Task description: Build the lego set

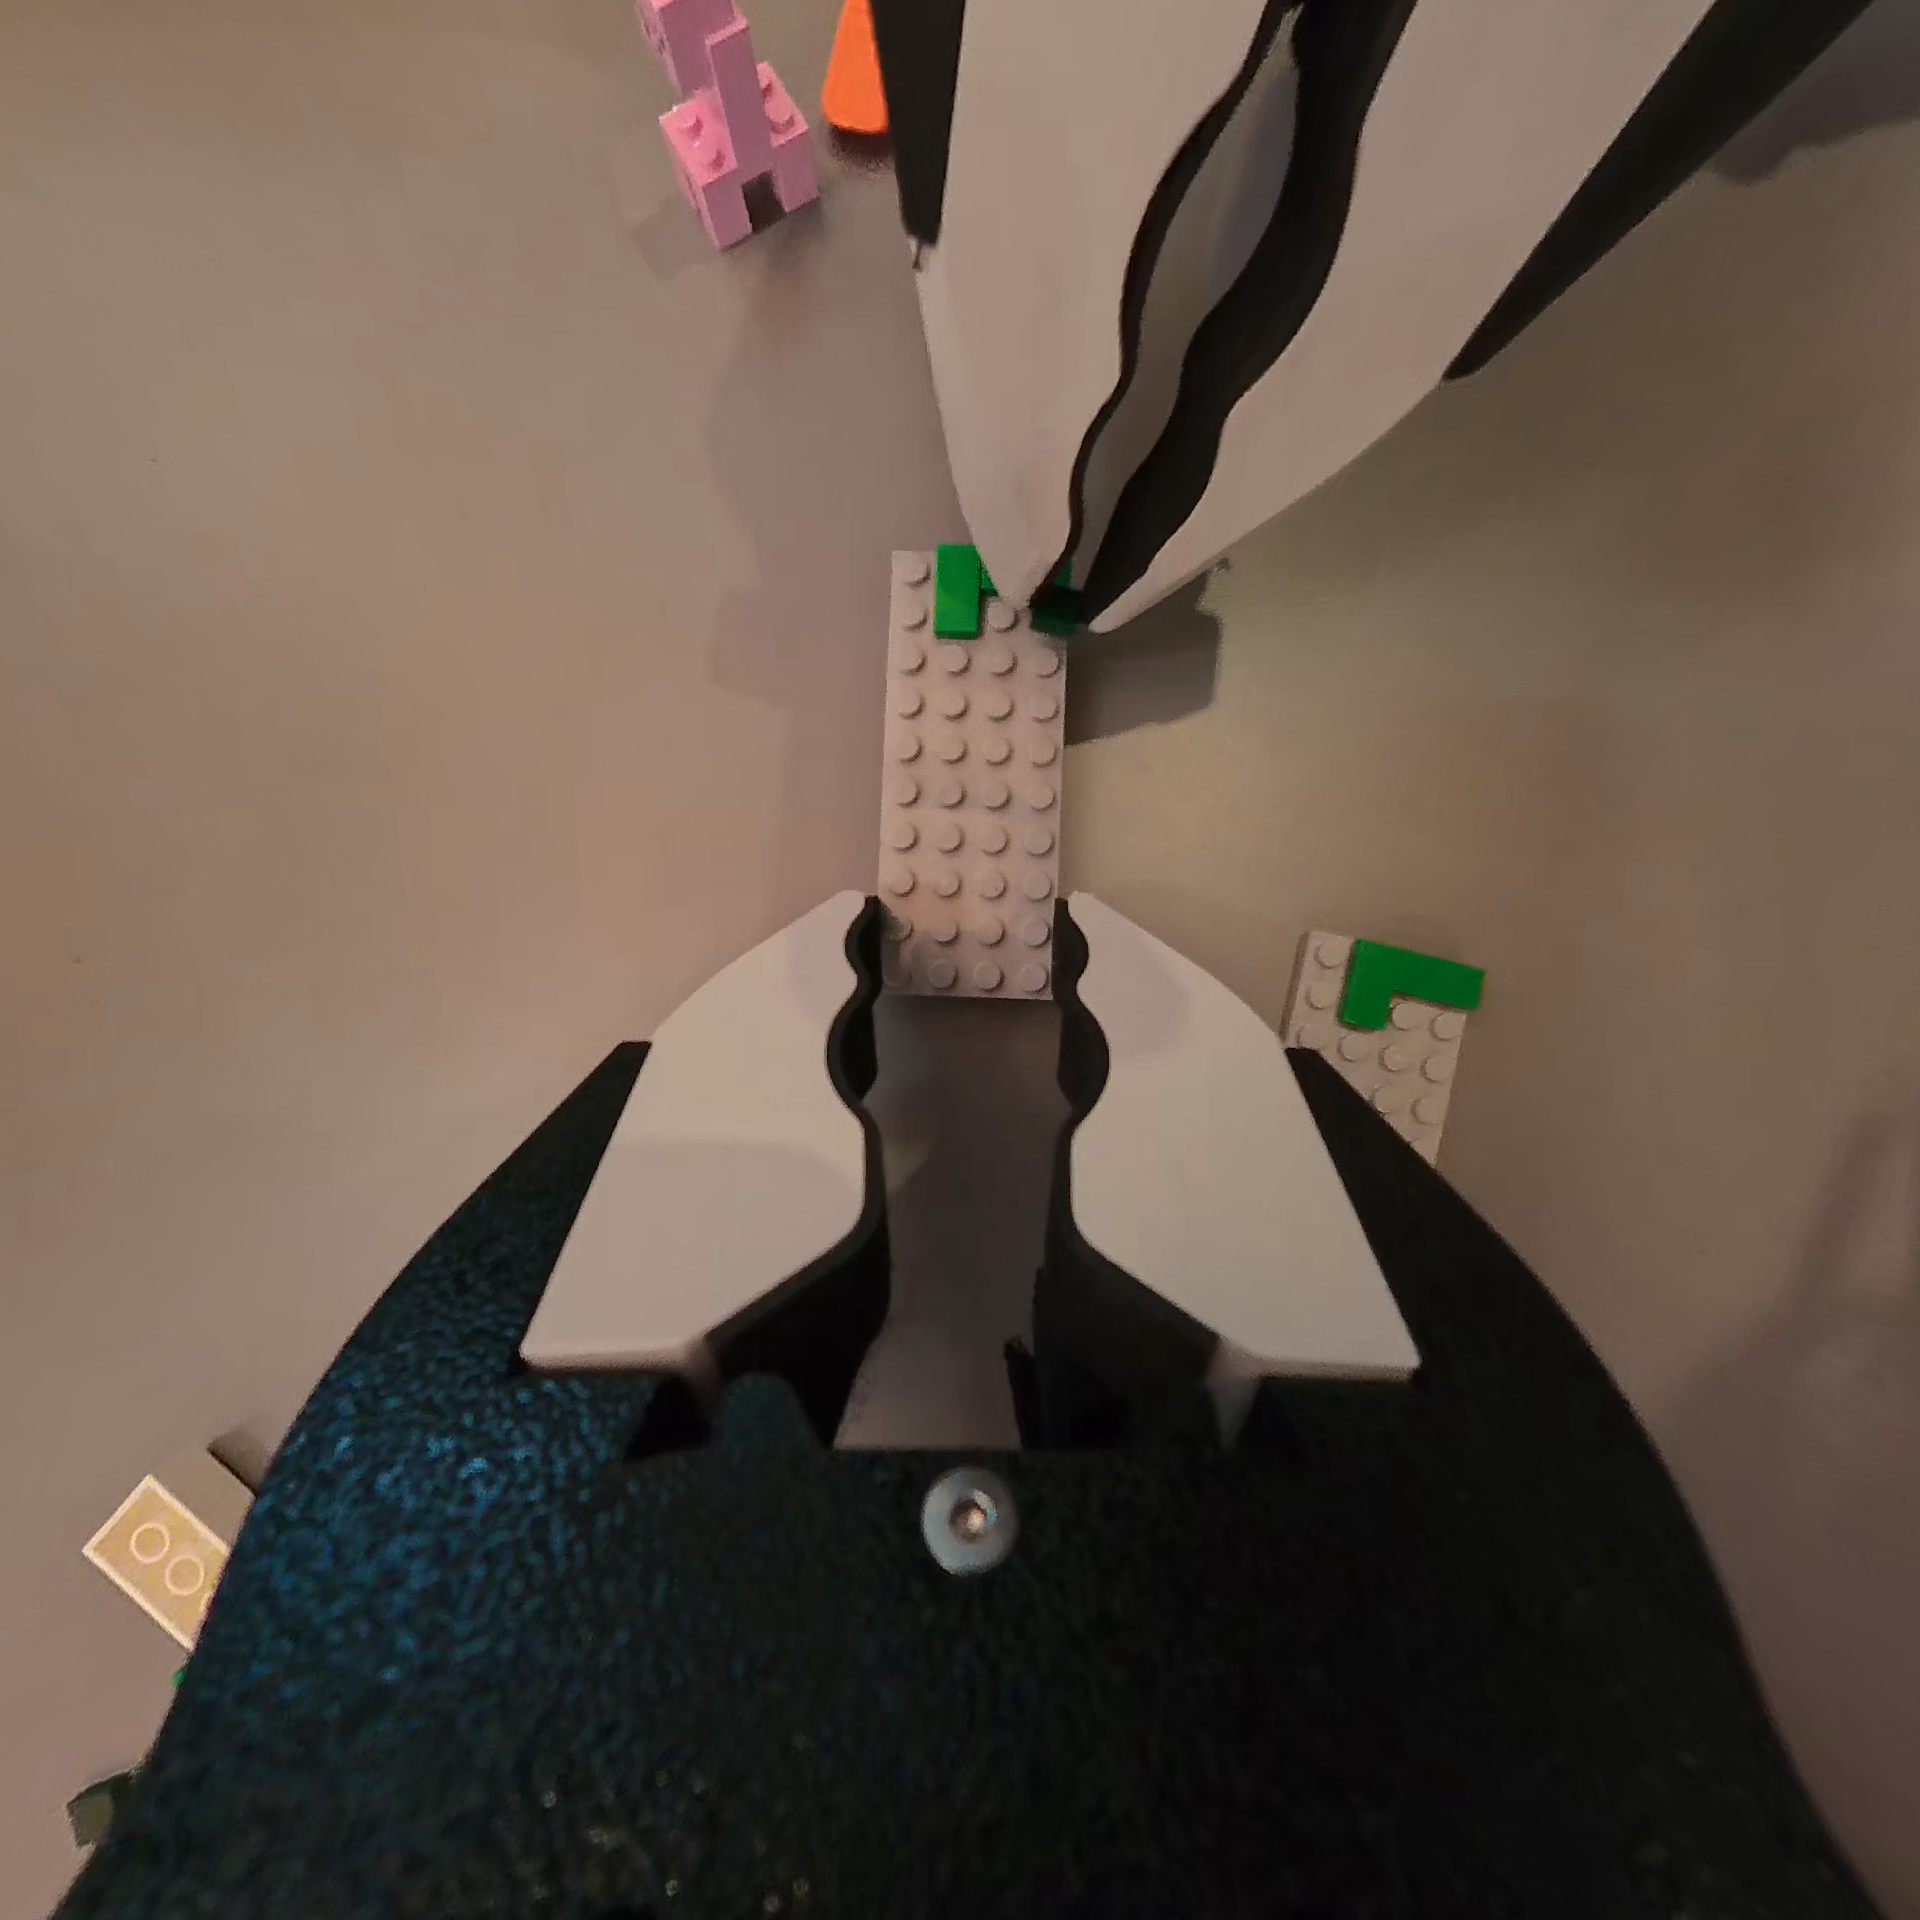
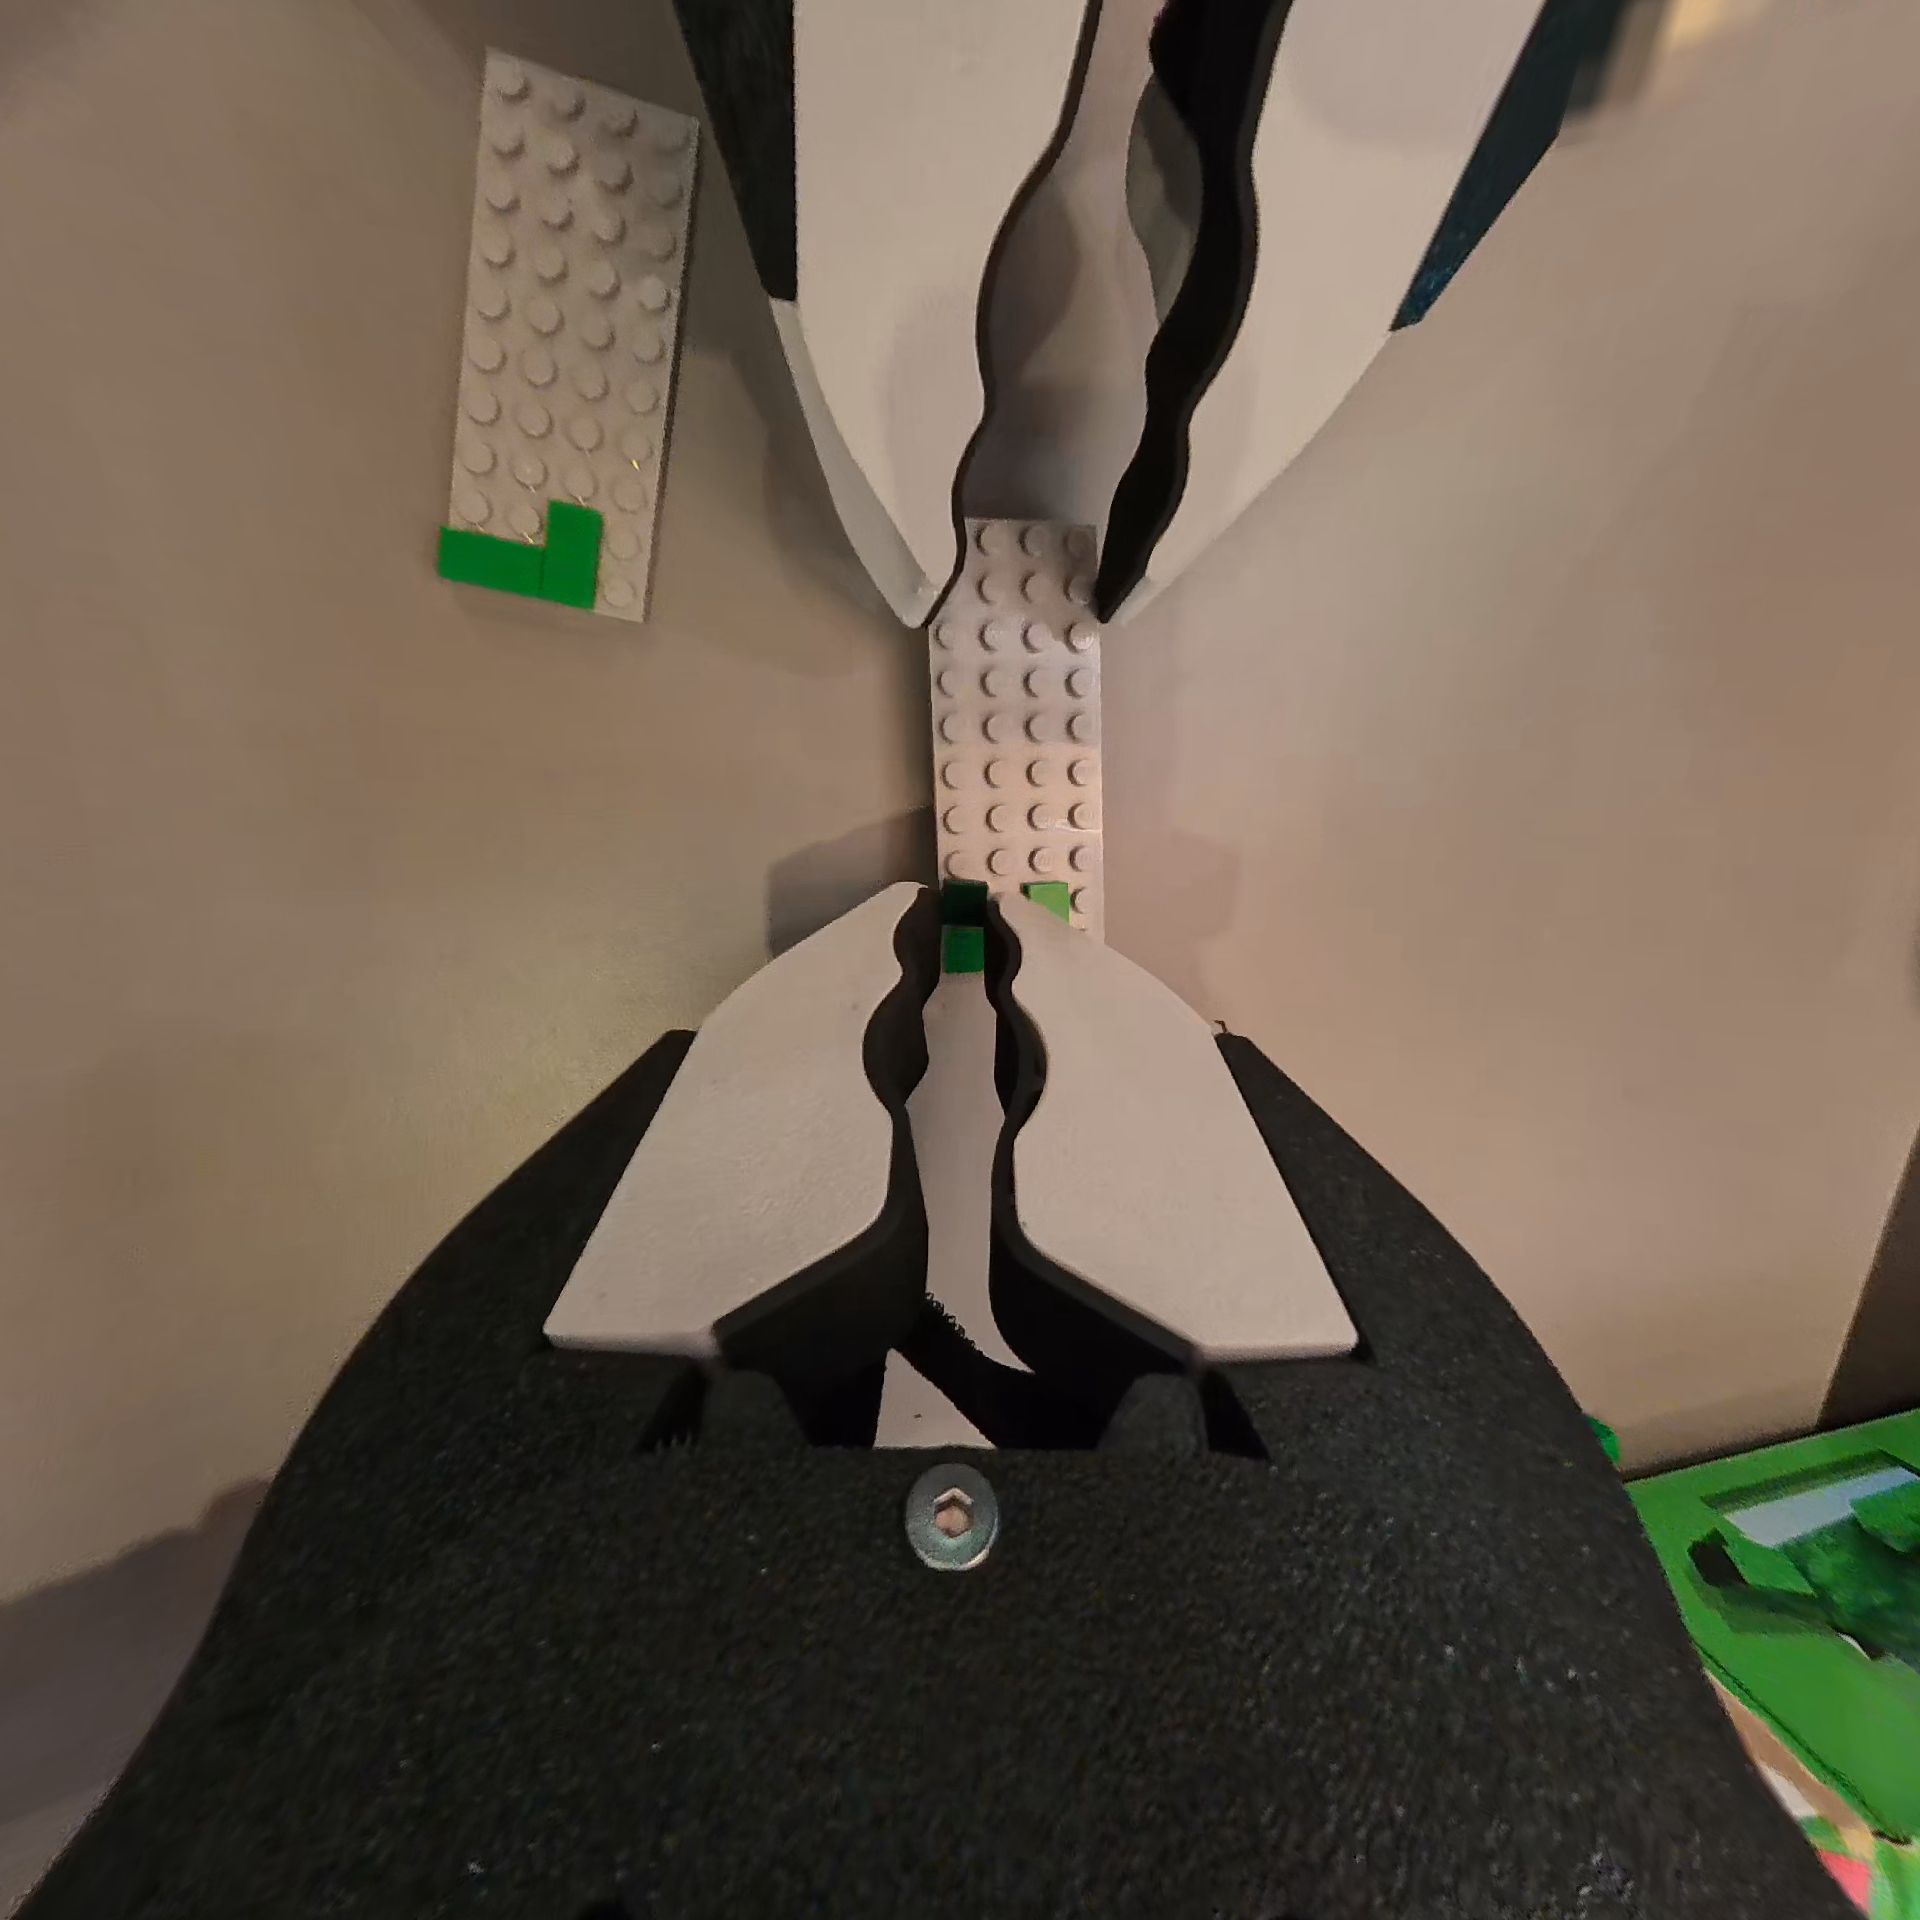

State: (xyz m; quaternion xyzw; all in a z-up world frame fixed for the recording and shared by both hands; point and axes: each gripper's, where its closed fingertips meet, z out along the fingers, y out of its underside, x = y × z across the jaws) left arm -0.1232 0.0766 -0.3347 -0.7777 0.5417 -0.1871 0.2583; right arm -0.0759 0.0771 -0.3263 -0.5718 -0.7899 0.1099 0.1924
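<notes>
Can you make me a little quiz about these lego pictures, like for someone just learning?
1. True or false: the left tool grips the long grey plate by its two long edges.
2. What colour is the small piece pinched in the right tool?
A. orange
B. green
C. pink
3. Fill in: the second grey plate, lying off to the side, carries a green piece shaped like the letter ___.

Key:
1. True.
2. B.
3. L.
</notes>
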